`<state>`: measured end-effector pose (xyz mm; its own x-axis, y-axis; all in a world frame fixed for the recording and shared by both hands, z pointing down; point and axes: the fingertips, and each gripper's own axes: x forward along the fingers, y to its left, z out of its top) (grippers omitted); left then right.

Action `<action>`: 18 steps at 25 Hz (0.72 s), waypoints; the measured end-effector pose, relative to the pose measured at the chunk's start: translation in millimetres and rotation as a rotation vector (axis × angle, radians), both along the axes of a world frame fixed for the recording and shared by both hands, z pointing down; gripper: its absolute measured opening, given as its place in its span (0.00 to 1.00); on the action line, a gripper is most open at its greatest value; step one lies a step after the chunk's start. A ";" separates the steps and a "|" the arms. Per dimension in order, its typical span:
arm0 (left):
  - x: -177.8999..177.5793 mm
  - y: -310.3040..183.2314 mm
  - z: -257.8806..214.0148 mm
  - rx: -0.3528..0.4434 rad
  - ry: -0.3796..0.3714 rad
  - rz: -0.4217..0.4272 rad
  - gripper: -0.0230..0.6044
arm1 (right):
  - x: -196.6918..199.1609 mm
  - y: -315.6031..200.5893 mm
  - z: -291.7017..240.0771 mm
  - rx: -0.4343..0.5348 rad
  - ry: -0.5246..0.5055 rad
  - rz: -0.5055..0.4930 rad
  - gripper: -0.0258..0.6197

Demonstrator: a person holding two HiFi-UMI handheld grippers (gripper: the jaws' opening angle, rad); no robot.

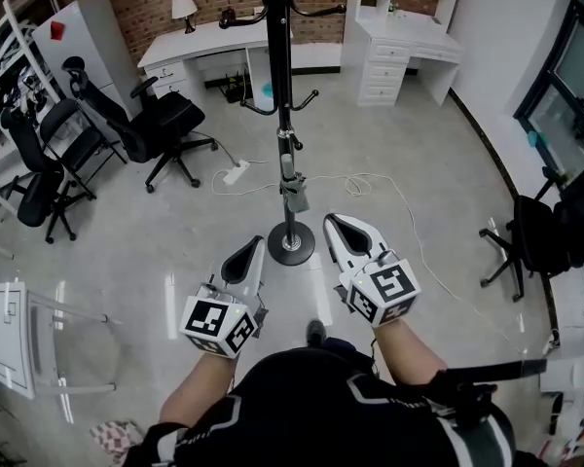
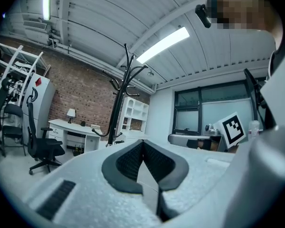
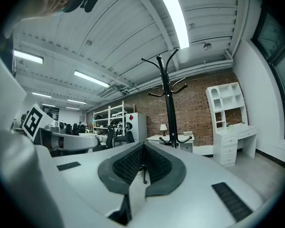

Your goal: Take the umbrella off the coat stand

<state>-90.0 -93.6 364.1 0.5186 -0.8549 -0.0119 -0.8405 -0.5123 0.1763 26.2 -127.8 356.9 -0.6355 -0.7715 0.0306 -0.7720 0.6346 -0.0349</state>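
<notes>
Risk 1: both pairs of jaws are pressed together; if they reach the umbrella [image 1: 294, 191] like this, they would only push it and make it swing.
Risk 2: a sideways pull instead of a lift off the hook could tilt the coat stand [image 1: 280, 66].
Left hand-held gripper [image 1: 251, 246]: clenched, empty.
Right hand-held gripper [image 1: 337, 224]: clenched, empty.
Umbrella: folded, grey, hanging low along the pole, above the round base.
Relation: ahead of the 2 hand-held grippers, between them, touching neither; the right one appears nearer.
</notes>
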 end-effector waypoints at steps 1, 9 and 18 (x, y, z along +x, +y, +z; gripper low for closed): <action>3.8 -8.4 0.7 -0.004 -0.009 -0.002 0.05 | 2.9 -7.6 -0.1 -0.001 0.002 -0.003 0.05; 32.0 -68.6 8.6 -0.029 -0.009 -0.008 0.05 | 26.7 -71.0 8.2 0.007 -0.003 -0.029 0.05; 41.2 -123.1 14.6 -0.038 -0.031 -0.083 0.05 | 38.6 -122.9 23.9 -0.003 0.021 -0.099 0.06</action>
<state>-48.8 -216.8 378.7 0.4456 -0.8945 0.0369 -0.8852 -0.4340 0.1675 64.9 -250.7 380.8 -0.7079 -0.7047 0.0464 -0.7060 0.7078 -0.0212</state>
